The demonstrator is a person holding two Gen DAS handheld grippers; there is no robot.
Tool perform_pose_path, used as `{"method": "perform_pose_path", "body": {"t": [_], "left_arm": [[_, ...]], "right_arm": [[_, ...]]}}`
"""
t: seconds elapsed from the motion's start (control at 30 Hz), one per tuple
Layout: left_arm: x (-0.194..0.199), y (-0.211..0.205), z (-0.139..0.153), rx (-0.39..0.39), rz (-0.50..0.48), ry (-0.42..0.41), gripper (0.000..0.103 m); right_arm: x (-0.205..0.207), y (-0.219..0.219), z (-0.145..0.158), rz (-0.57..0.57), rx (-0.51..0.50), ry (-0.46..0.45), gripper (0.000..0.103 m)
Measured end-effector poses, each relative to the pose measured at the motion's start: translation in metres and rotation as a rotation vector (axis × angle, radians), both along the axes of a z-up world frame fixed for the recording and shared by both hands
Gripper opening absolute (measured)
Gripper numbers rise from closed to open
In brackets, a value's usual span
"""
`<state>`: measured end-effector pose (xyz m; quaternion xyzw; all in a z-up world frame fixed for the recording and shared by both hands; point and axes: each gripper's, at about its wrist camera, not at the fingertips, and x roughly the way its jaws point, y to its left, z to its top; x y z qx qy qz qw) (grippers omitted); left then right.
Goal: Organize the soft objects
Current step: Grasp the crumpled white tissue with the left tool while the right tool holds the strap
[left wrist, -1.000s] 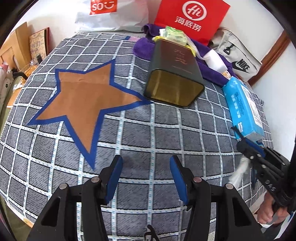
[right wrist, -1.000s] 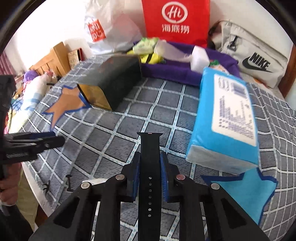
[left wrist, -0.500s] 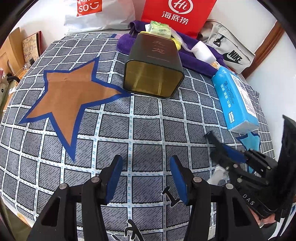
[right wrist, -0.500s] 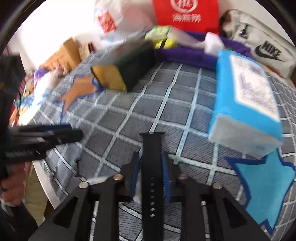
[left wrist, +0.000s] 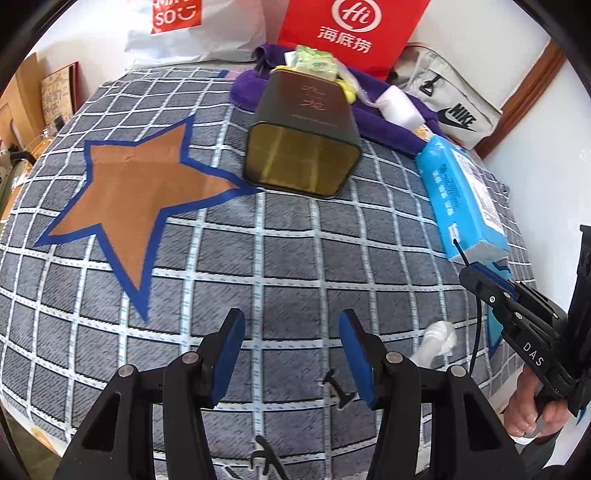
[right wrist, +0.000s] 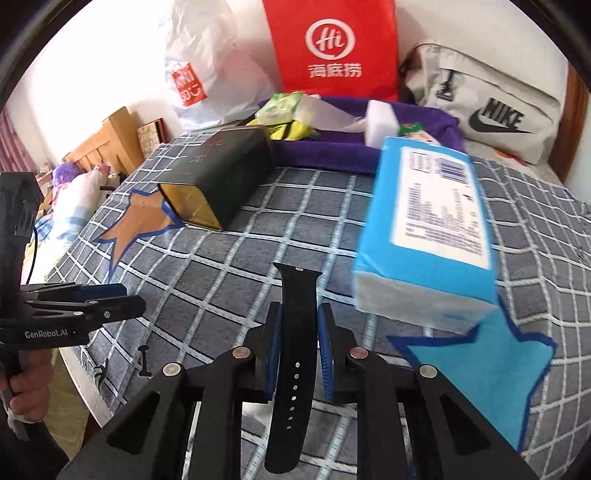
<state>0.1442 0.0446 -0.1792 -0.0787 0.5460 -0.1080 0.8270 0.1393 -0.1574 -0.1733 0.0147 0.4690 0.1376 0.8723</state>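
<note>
Holding: the right hand-held gripper [right wrist: 297, 334] has a black watch strap [right wrist: 293, 354] between its blue pads, gripped by its edges, the strap running lengthwise out past the fingertips; its jaws have just been closing, with the strap between them
Left side: the left hand-held gripper [left wrist: 291, 347] stands partly open with nothing between its pads, hovering over the grey checked cloth [left wrist: 288, 258] of the worktop
Where the strap is: above the cloth near the front edge, just beside the near end of the blue tissue pack [right wrist: 432, 229], which lies partly over a blue star patch [right wrist: 480, 373]
Likely goal: the open dark tin [left wrist: 303, 144], lying on its side with its gold-lined mouth toward the grippers, at the tip of the brown star patch [left wrist: 136, 192]; this is my reading, not a certainty
Doing it well: keep the squeeze steady, since the strap is smooth and held only by its edges; carry it low and level; lead with the free tip into the tin's mouth; let the left side steady the tin if it rocks
Risk: the strap may slip, or its tip may catch the tin's rim
Writing: red bag [right wrist: 332, 48] reads "Hi" over three Chinese characters; grey bag [right wrist: 495, 99] reads "NIKE"; white plastic bag [left wrist: 184, 26] shows "SO" on red; the left tool's body reads "GenRobot.AI"; the right tool's reads "DAS"; the tin's characters are too small to read
</note>
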Motion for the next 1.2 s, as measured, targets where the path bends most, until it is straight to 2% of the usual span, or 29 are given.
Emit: {"method": "perform_pose_path", "body": {"t": [0.47,0.7,0.73,0.9,0.97,1.0,1.03,1.1,1.2], "left_arm": [[-0.011,-0.076,-0.005,-0.038,-0.196,0.002,0.051],[-0.012,-0.111,-0.008,-0.023,-0.273,0.011,0.052],[-0.012,-0.116,-0.009,-0.013,-0.286,0.009,0.055],[-0.019,-0.140,-0.010,0.109,-0.323,-0.036,0.055],[-0.021,-0.149,-0.011,0.178,-0.343,-0.055,0.048],[-0.021,-0.152,-0.011,0.224,-0.347,-0.069,0.040],[-0.022,-0.153,-0.011,0.239,-0.348,-0.075,0.036],[-0.020,-0.144,-0.009,0.214,-0.336,-0.064,0.029],[-0.014,-0.128,-0.008,0.186,-0.288,-0.036,0.028]], "right_arm": [[-0.040,-0.057,0.009,-0.086,0.005,-0.038,0.019],[-0.051,-0.079,0.003,-0.118,0.014,-0.028,0.019],[-0.052,-0.081,0.002,-0.125,0.012,-0.028,0.019],[-0.056,-0.091,-0.002,-0.142,0.023,-0.021,0.019],[-0.057,-0.093,-0.003,-0.145,0.028,-0.018,0.019],[-0.057,-0.094,-0.004,-0.146,0.029,-0.017,0.019],[-0.057,-0.094,-0.003,-0.146,0.031,-0.016,0.019],[-0.058,-0.095,-0.003,-0.144,0.036,-0.016,0.019],[-0.058,-0.093,-0.002,-0.142,0.028,-0.017,0.019]]}}
